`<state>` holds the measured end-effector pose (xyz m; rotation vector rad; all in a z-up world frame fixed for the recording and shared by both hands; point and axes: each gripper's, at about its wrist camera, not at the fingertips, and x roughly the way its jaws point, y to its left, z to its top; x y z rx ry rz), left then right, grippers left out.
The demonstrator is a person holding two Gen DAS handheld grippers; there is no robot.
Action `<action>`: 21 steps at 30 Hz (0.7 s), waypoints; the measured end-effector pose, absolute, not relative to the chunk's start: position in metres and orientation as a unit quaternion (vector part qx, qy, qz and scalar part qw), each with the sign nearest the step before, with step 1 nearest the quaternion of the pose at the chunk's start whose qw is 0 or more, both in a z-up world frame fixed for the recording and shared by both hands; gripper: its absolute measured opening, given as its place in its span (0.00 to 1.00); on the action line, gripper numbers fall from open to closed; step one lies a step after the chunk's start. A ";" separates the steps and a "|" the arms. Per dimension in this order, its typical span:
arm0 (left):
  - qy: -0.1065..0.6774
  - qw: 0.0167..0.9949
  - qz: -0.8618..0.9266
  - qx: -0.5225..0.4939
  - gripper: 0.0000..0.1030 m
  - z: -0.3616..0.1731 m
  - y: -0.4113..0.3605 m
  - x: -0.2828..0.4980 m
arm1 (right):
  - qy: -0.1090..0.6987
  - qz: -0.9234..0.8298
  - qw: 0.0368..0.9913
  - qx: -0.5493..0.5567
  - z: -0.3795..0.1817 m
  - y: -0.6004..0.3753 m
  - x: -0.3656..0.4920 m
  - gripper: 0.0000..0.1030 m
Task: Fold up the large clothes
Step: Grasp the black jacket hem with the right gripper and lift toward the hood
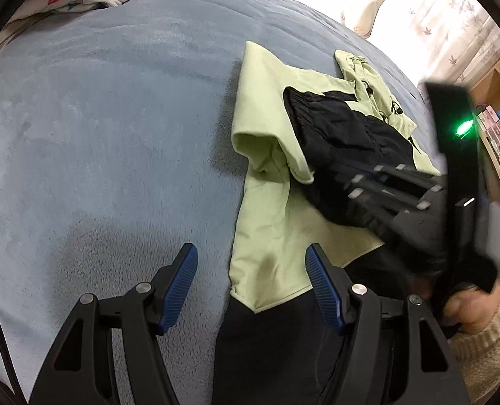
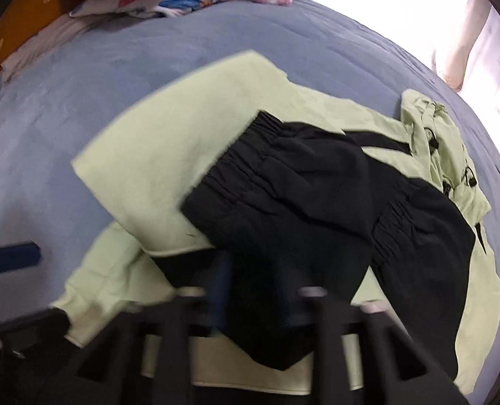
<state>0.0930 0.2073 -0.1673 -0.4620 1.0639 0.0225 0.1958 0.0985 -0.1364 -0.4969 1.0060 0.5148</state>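
- Jacket (image 2: 169, 135), pale green with black panels, is lying spread across the blue blanket (image 1: 115, 135) of the bed, both sleeves already turned in over the body.
- Black sleeve (image 2: 283, 209) with its gathered elastic cuff is resting on top of the green one; the hood (image 1: 365, 81) with its drawcords is bunching at the far end.
- Right gripper (image 2: 250, 290) is pointing down at the near end of the black sleeve, its blue pads nearly together; motion blur is hiding whether cloth is caught between them (so a pinch cannot be confirmed).
- Left gripper (image 1: 250, 283) is hovering with its jaws standing apart and holding nothing, one pad over the blanket, the other over the green hem (image 1: 267, 270).
- Handling, as a judgement: the fabric is looking thin, light and limp, probably a smooth shell that is sliding on itself while the plush blanket is dragging at it.
- Best holds are likely the two near hem corners, pinching through all layers so that the folded sleeves are travelling along.
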 end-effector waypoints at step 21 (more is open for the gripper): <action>0.519 0.836 -0.006 -0.178 0.63 -0.172 0.171 0.103 | 0.530 0.113 0.832 0.122 -0.112 -0.190 0.199 0.12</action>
